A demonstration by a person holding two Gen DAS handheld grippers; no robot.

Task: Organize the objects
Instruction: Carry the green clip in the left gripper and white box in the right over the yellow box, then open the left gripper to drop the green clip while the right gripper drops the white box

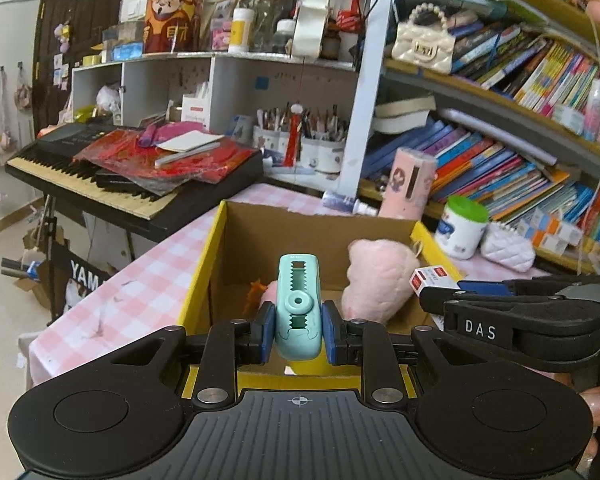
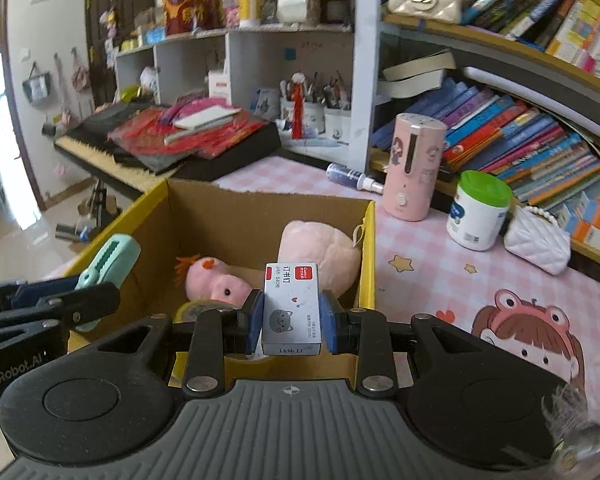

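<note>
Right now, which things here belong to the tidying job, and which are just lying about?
In the job:
- mint clip, in left gripper
- staples box, in right gripper
- cardboard box
- pink plush inside it

Lying about:
- pink humidifier
- green-lidded tub
- white purse
- keyboard

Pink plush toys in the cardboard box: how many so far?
2. A small one with orange tufts lies at the box's left; a larger round one leans against the right wall. More may be hidden below the near rim.
</note>
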